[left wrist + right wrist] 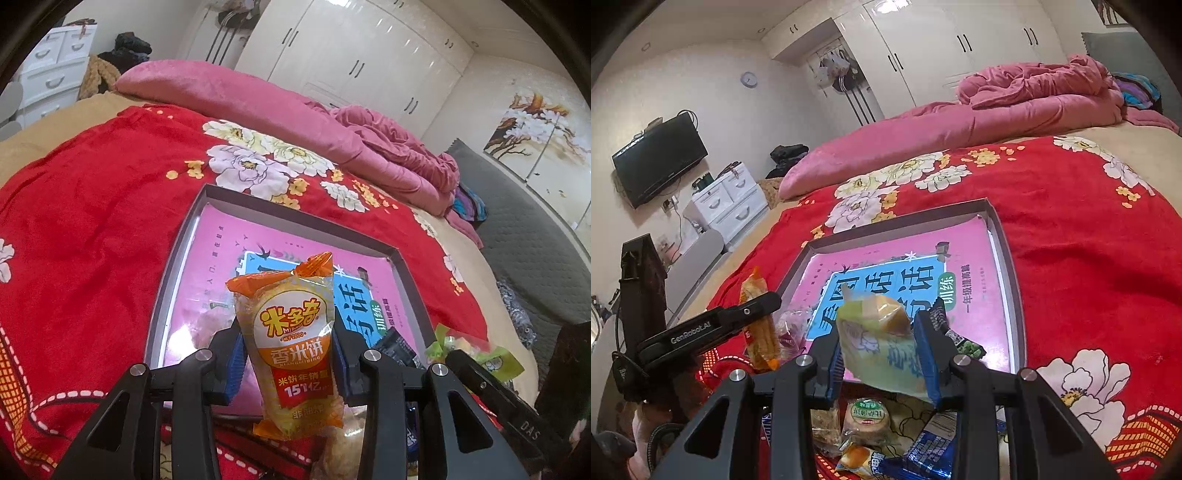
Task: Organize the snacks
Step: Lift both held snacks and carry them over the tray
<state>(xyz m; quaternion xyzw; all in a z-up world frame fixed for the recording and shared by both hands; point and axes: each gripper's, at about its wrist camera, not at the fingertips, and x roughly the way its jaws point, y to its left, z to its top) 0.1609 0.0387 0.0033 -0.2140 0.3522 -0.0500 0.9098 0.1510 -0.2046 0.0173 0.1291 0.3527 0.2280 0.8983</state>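
The left gripper (290, 363) has its fingers (232, 363) squeezed onto an orange rice cracker pack (295, 347). The pack stands upright btwn the blue pads, up in the air over the near edge of the box lid (173, 266). The right wrist view shows the same pack (759, 325) from the side, just left of the lid's near left corner.

The right gripper (884, 356) is closed on a green cake pack (879, 343). Its fingers (929, 354) press both sides of the wrapper, w/ a yellow cake showing inside. It hangs over the near edge of the lid too.

The box lid (1012, 266) lies flat on the red flower blanket (1089, 258) on the bed. A pink book (960, 258) w/ a blue panel lies inside it. A dark snack pack (945, 328) w/ green peas on it sits in the lid by the near edge, just behind the right fingers.

Under the right gripper, on the blanket near the bed's near edge, is a pile of snacks: a round cookie pack (868, 415), a blue wafer pack (931, 446) & a small bread pack (855, 458). They touch each other.

A pink quilt (1015, 103) is bunched up at the far edge of the bed.
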